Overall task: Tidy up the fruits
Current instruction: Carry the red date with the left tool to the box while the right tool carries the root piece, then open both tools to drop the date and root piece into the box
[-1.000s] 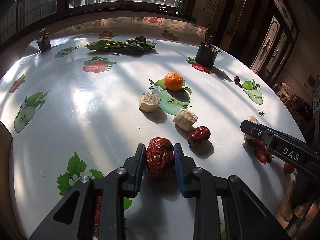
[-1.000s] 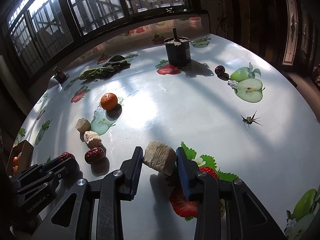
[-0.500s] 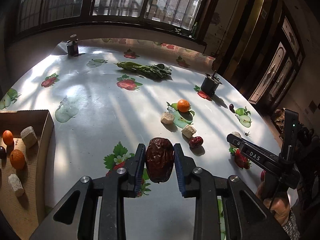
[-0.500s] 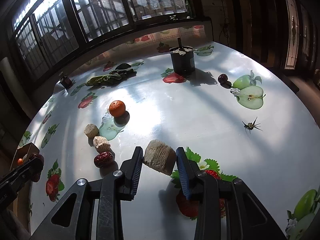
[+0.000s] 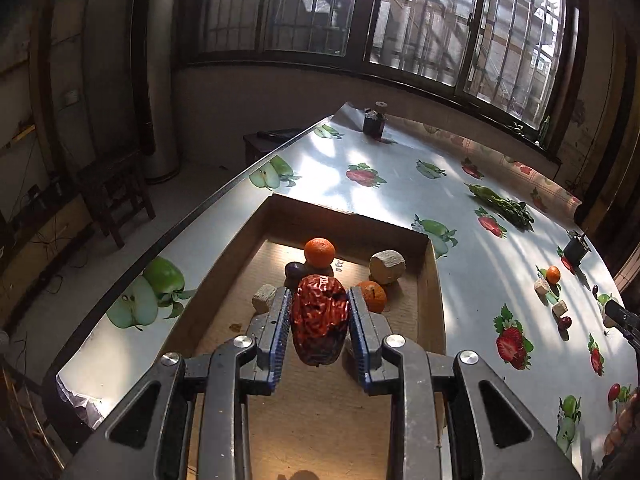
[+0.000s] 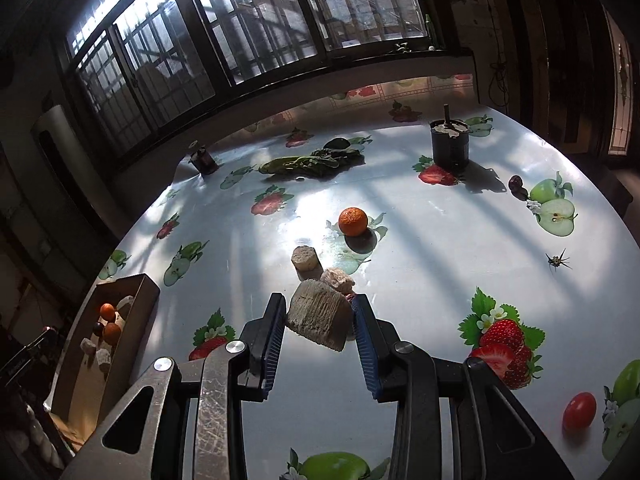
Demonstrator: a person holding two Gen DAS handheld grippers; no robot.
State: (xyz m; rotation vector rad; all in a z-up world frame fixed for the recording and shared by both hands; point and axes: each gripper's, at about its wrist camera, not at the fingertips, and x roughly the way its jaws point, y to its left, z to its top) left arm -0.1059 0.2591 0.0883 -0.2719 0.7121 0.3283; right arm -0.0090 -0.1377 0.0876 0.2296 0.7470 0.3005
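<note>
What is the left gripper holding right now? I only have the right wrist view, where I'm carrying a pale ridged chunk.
Observer: The left gripper is shut on a wrinkled red date.
Operator: Is it over the box?
Observer: Yes, the date hangs above the cardboard box, inside its walls.
Operator: Is there room to drop it?
Observer: Probably. The box floor nearest the gripper looks bare, while an orange and a pale round chunk sit farther in.
</note>
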